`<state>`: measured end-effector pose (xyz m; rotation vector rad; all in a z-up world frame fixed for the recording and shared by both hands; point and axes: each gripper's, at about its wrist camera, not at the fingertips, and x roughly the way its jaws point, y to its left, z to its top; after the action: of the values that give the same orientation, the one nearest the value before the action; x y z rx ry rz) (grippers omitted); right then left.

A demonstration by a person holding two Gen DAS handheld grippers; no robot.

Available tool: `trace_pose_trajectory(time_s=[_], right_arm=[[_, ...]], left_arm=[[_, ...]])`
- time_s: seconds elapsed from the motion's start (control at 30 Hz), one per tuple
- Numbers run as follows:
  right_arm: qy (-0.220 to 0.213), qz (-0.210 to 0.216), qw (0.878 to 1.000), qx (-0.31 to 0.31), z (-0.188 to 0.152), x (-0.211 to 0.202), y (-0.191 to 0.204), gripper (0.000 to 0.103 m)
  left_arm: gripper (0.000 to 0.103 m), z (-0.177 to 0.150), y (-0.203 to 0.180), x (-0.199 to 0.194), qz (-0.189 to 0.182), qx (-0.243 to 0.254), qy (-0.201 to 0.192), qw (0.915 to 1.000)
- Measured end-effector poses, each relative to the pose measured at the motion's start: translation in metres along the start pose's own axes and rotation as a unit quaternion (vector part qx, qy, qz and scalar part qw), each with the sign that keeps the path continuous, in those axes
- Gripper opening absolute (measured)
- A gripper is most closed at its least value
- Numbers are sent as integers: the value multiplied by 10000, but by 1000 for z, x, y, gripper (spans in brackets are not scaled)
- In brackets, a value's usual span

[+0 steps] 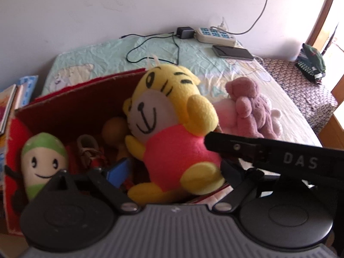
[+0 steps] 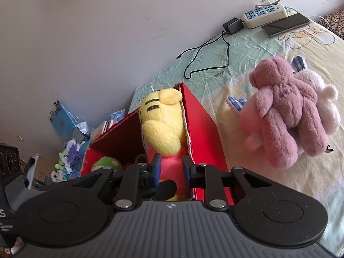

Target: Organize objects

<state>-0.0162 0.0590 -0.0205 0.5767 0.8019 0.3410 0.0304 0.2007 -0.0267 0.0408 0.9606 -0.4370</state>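
A yellow tiger plush (image 1: 172,129) in a pink shirt sits at the right end of a red cardboard box (image 1: 71,105). My right gripper (image 2: 171,168) is shut on the plush's pink body (image 2: 171,163), and its black finger shows in the left wrist view (image 1: 236,146). My left gripper (image 1: 169,169) is open, its fingers either side of the plush above the box. A green-capped white plush (image 1: 43,161) and other toys lie in the box. A mauve bear plush (image 2: 286,111) lies on a pink plush (image 2: 251,116) on the bed.
The bed sheet (image 2: 236,64) holds a power strip (image 2: 265,15), a black adapter with cable (image 2: 232,25) and a phone (image 2: 286,24) near the wall. Books and clutter (image 2: 71,142) lie left of the box. A patterned bench (image 1: 301,81) stands to the right.
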Motion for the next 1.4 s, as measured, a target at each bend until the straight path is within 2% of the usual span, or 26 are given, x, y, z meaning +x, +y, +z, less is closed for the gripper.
trace_pose_trajectory(time_s=[0.27, 0.4, 0.67, 1.0, 1.4], right_arm=[[151, 295, 9994, -98, 4, -11, -9, 24], [149, 370, 9990, -215, 12, -23, -16, 27], [91, 437, 9986, -298, 28, -51, -39, 27], [99, 171, 9996, -199, 42, -79, -89, 27], [190, -96, 9997, -86, 49, -98, -136, 27]], left_arm=[[90, -1, -17, -11, 492, -57, 13, 9988], [89, 0, -27, -21, 731, -176, -74, 9971], [89, 5, -61, -38, 1005, -264, -238, 9943], [88, 8, -123, -31, 834, -60, -272, 9961], [91, 11, -174, 8, 695, 126, 73, 9975]])
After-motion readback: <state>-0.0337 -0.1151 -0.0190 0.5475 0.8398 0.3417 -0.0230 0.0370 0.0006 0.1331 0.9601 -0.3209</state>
